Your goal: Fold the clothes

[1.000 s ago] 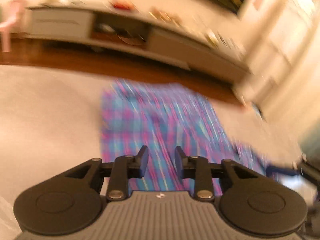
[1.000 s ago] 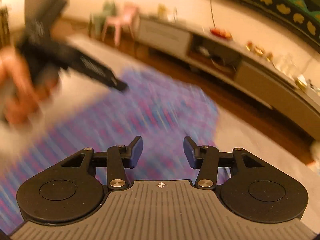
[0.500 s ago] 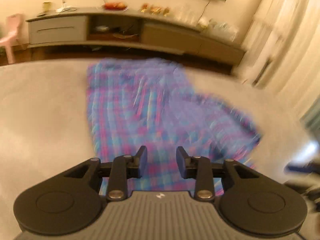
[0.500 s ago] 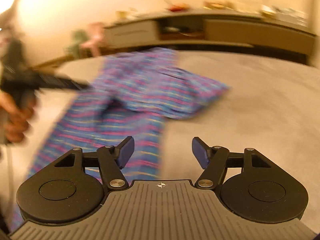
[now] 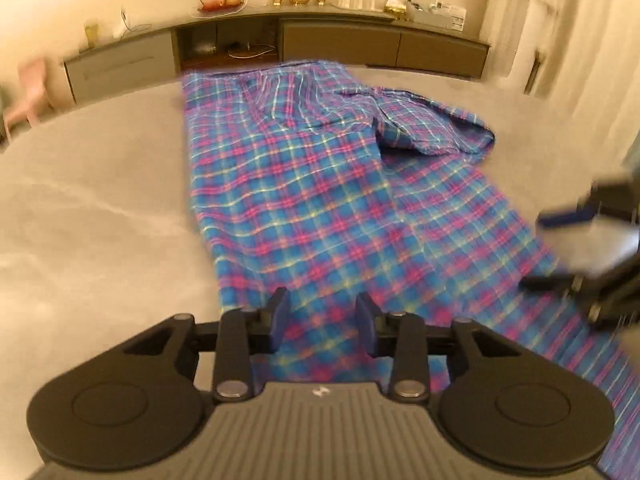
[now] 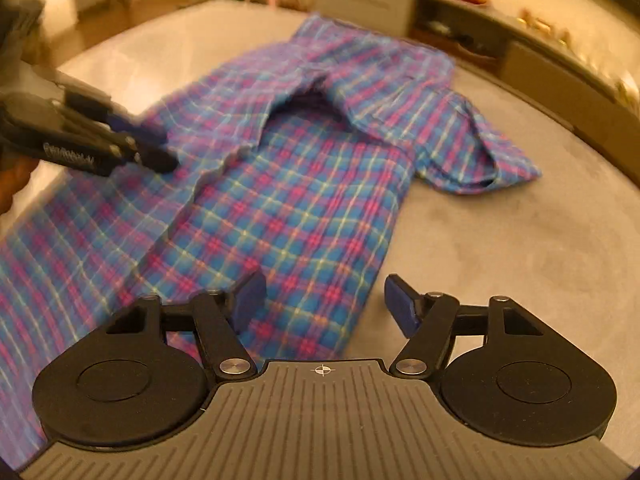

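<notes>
A blue, pink and white plaid shirt [image 5: 320,200] lies spread on the grey bed [image 5: 88,208], one sleeve folded over at its far right [image 5: 436,128]. My left gripper [image 5: 322,320] is open and empty, hovering over the shirt's near hem. My right gripper [image 6: 324,304] is open wide and empty above the shirt's right edge [image 6: 304,216]. Each gripper shows in the other's view: the right at the right side [image 5: 576,248], the left at the left side [image 6: 132,148]. The sleeve also shows in the right wrist view [image 6: 492,148].
A long low TV cabinet [image 5: 340,40] with small items on top stands beyond the bed. A pink child's chair [image 5: 30,88] sits at the far left. Curtains [image 5: 560,32] hang at the right. Bare grey bed surface flanks the shirt [image 6: 520,232].
Both grippers have swung over the shirt and steadied. The right gripper has opened wider. The shirt now lies flat with one sleeve folded in.
</notes>
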{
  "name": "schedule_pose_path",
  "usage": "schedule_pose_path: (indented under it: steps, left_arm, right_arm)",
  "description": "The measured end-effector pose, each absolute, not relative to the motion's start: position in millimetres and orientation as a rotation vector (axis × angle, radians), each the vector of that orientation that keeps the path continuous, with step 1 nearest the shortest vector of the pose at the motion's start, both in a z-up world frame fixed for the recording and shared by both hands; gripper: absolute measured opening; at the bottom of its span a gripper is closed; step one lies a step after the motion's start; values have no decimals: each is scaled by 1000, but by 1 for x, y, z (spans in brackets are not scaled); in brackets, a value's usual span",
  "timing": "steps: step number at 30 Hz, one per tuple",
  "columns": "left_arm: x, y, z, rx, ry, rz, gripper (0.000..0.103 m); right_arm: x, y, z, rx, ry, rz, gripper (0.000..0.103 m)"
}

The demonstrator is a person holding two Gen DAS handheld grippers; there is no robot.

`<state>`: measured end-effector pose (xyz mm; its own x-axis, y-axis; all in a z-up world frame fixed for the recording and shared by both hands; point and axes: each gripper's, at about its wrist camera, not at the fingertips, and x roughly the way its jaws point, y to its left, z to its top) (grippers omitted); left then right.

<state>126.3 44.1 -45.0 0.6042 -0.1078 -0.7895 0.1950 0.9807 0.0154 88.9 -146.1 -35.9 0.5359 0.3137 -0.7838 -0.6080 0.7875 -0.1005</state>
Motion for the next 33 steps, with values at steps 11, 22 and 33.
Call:
schedule_pose_path:
  steps: [11, 22, 33]
  left_arm:
    - [-29, -38, -28, 139, 895, -510, 53]
    - [-69, -57, -40, 252, 864, -415, 3]
    - [-45, -18, -26, -206, 947, -460, 3]
  right_arm:
    - [-18, -134, -8, -469, 847, 839, 51]
    - [-80, -155, -24, -425, 926, 917, 44]
    - [-85, -178, -11, -355, 923, 909, 43]
